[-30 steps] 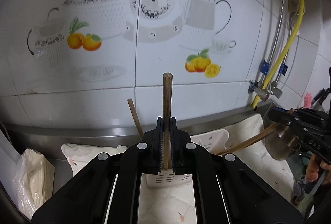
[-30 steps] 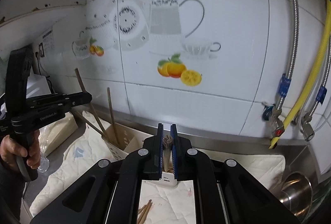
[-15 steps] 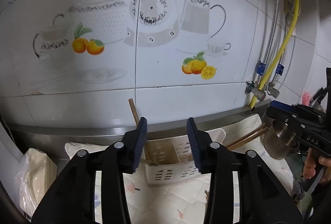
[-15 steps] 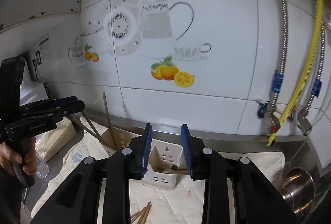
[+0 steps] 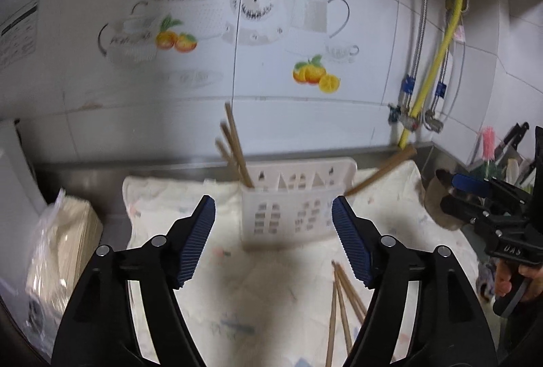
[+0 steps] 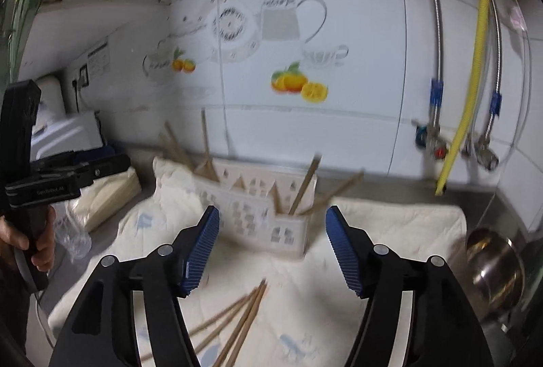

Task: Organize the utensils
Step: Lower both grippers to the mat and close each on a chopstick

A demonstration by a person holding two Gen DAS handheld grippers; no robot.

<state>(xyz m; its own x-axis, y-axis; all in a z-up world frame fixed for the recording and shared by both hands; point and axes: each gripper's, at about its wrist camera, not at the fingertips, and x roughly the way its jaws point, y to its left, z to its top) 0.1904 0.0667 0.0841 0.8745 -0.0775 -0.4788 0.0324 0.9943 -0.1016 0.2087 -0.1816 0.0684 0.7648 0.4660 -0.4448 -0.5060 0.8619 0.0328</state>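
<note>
Wall tiles point(image 5: 366, 27) ahead of the tools are glossy glazed ceramic with printed teapots and oranges. The holder point(image 5: 292, 214) looks like matt white plastic with cut-out slots, and the chopsticks point(image 5: 236, 146) in it are plain brown wood – same for the loose ones point(image 6: 237, 323) lying just under the jaws. The cloth point(image 6: 390, 231) underneath is soft, wrinkly cream fabric. Off to the right – a shiny steel bowl point(image 6: 495, 268), braided metal hose point(image 6: 437, 38) and smooth yellow pipe point(image 6: 475, 61). Finger pads point(image 5: 200, 241) are ribbed blue rubber on matt black plastic.

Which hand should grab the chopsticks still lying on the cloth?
Probably the right gripper. It is open and empty, and the loose chopsticks lie almost between its fingers. For the left gripper, also open, they lie off to its right side.
</note>
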